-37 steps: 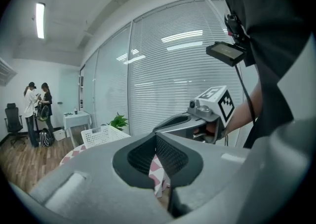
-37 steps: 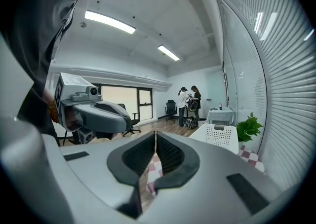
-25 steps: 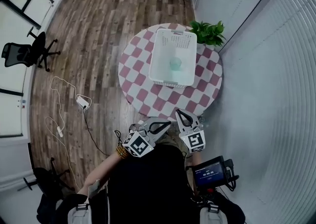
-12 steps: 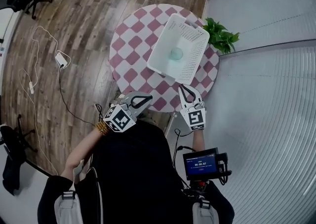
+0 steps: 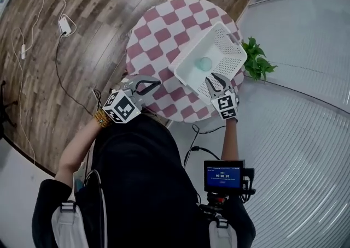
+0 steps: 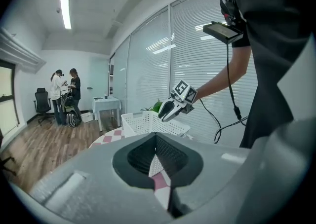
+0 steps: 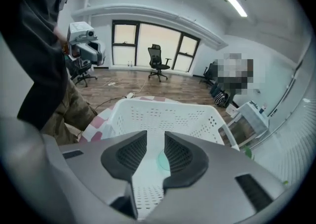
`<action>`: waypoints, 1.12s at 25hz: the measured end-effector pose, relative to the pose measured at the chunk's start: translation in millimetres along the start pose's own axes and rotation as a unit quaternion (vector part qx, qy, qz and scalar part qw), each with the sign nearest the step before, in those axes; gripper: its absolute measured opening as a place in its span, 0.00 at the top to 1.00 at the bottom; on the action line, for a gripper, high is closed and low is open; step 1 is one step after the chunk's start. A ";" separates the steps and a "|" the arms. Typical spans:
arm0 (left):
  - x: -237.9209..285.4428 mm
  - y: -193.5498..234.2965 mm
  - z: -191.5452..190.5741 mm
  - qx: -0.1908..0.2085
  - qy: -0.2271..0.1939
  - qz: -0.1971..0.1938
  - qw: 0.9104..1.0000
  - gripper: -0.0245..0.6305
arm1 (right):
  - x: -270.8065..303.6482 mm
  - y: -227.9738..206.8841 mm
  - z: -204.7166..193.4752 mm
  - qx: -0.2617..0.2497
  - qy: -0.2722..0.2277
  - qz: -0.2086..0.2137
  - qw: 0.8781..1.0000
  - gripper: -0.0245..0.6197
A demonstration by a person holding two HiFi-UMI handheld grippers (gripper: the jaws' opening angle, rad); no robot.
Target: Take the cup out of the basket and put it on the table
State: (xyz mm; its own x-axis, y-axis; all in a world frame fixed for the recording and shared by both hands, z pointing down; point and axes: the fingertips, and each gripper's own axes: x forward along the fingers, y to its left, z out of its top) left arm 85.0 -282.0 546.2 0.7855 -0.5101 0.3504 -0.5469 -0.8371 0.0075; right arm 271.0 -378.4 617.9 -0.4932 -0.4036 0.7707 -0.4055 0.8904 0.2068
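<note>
A pale green cup [image 5: 204,63] stands inside the white perforated basket [image 5: 229,50] on the round pink-and-white checked table [image 5: 158,34]. My right gripper [image 5: 217,84] hangs over the basket's near rim, pointing down into it. Its jaws have just been opening and stand open with nothing between them. In the right gripper view, the cup [image 7: 162,160] shows past the parted right gripper [image 7: 155,144], on the basket [image 7: 168,114] floor. My left gripper [image 5: 143,86] is shut and empty above the table's near-left edge. In the left gripper view, the left gripper [image 6: 156,141] faces the basket [image 6: 143,122].
A potted plant [image 5: 257,61] sits beside the basket at the table's edge by the blinds. Cables and a power adapter [image 5: 64,23] lie on the wood floor to the left. Two people [image 6: 64,94] stand far across the room. An office chair [image 7: 157,60] is by the windows.
Both grippers have moved forward from the person's chest to the table. The right one now sits over the basket rim with its jaws parted. The left one reached the table's edge.
</note>
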 end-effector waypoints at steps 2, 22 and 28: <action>-7.2 13.2 -10.0 -0.011 0.007 0.015 1.000 0.96 | 21.6 -4.8 -9.0 -0.014 0.031 0.027 0.999 0.77; -35.0 55.5 -45.0 -0.063 0.037 0.078 0.994 0.96 | 129.8 -3.4 -109.1 -0.130 0.281 0.159 0.937 0.71; -40.4 64.3 -53.6 -0.074 0.040 0.086 0.993 0.96 | 138.9 1.5 -115.5 -0.121 0.302 0.169 0.930 0.71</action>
State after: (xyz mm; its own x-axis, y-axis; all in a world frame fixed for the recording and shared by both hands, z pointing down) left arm 2.5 -304.6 582.7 0.6545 -0.6201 0.4325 -0.7117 -0.6984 0.0757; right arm 290.8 -408.7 794.9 -0.0082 0.0347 0.9994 -0.0852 0.9957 -0.0353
